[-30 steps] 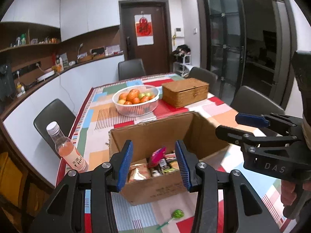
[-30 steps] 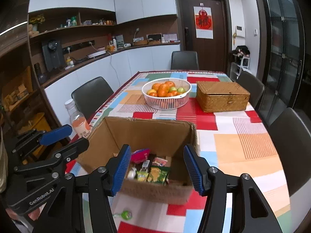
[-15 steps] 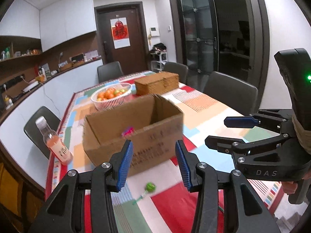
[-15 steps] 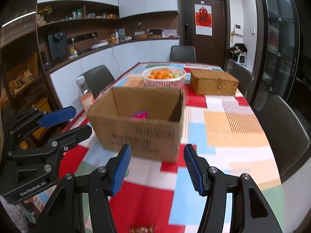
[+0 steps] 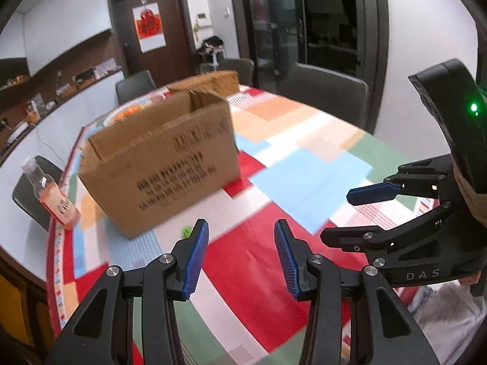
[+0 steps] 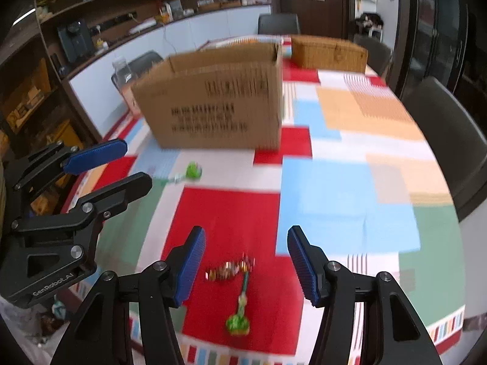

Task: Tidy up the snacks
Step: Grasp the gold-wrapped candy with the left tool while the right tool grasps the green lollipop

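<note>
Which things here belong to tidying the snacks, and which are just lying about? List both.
Job: cardboard box; green lollipop by box; second green lollipop; shiny wrapped candy.
Lying about: wicker box; drink bottle; fruit basket.

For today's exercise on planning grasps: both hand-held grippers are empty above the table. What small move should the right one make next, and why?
Probably lower the right hand-held gripper straight down onto the shiny wrapped candy. Its jaws are open and the candy lies on the red patch between them, outside the cardboard box. A green lollipop lies just nearer, so closing on the candy alone looks cleanest.
</note>
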### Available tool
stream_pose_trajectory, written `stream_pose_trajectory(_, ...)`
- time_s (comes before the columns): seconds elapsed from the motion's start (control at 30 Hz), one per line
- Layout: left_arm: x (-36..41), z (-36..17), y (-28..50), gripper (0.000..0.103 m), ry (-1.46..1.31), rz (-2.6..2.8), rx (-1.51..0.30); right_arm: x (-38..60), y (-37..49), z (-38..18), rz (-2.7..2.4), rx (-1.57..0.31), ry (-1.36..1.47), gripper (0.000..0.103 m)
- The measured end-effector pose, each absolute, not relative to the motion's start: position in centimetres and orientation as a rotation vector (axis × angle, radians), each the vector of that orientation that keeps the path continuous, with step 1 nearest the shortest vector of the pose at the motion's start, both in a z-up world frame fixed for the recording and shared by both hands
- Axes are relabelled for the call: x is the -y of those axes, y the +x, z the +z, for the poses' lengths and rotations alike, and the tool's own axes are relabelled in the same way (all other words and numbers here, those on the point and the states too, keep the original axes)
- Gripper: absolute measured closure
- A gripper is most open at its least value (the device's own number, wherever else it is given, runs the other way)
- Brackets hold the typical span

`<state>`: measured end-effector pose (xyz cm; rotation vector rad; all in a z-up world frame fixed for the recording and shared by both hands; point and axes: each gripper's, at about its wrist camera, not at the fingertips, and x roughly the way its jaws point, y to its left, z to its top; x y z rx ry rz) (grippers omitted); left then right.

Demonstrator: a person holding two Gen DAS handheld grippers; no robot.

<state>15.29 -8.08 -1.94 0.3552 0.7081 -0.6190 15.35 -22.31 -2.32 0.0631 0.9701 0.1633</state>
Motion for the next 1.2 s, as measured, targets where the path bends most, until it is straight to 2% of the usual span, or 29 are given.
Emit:
stream_pose_trajectory(0.47,9.8,-7.2,14.4,0.059,0.389,-0.752,-0.894,21.9,12.1,-7.1,0.203,-1.178,0.069,0.047)
stream_pose_trajectory(0.97,12.1,-11.1,16.1,0.06,0.391,-0.79,-1.013,22.1,12.1,-10.8,0.253,-1.309,0.116,0.069)
stream_pose_trajectory(1.1,12.9,-11.6,16.7,0.066,0.384,-0.792,-1.029,22.4,12.3,-11.2,0.255,-1.305,0.133,0.074)
stream_pose_trajectory(1.2,13.4,-12.0,17.0,0.072,0.384,-0.791,-1.045,22.5,12.5,-11.3,0.255,-1.3,0.138,0.075)
